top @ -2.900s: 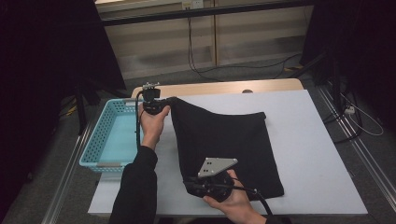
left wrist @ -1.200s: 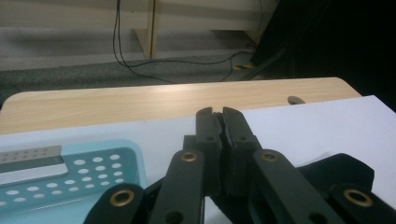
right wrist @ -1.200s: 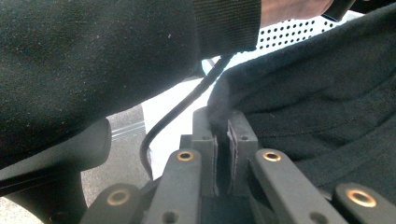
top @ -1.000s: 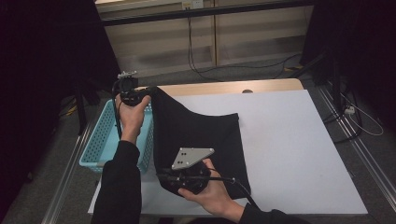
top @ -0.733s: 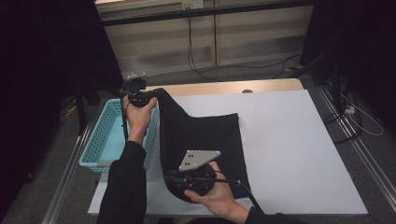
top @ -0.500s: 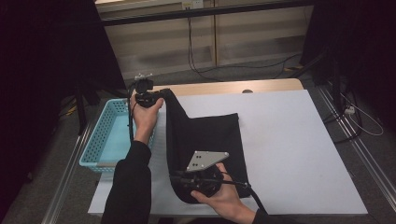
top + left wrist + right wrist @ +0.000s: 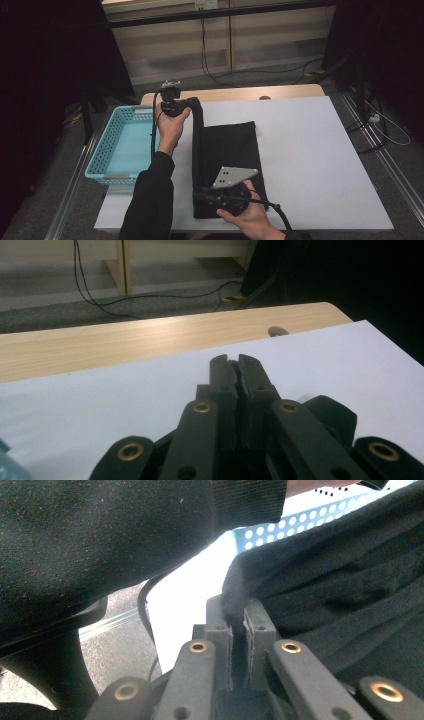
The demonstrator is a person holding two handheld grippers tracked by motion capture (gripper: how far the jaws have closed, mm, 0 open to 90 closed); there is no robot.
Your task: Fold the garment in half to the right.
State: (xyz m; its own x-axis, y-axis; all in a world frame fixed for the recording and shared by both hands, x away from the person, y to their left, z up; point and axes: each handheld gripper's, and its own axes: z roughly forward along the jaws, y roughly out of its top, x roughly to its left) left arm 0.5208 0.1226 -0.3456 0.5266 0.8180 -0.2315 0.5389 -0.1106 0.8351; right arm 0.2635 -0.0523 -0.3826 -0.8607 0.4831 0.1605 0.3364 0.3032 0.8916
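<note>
Two claws pinch one black cloth (image 7: pixel 227 160) on the white bench (image 7: pixel 310 150): left claw (image 7: pixel 187 104) holds its far corner beside the blue basket (image 7: pixel 107 150); right claw (image 7: pixel 200 192) clamps its near edge, cloth folded between.

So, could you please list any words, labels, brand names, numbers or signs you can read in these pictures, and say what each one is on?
There is no readable text in any view.
The black cloth, the blue basket, the white table and the grey plate on the right gripper all look unmarked.
The left gripper shows no legible marking either.
</note>
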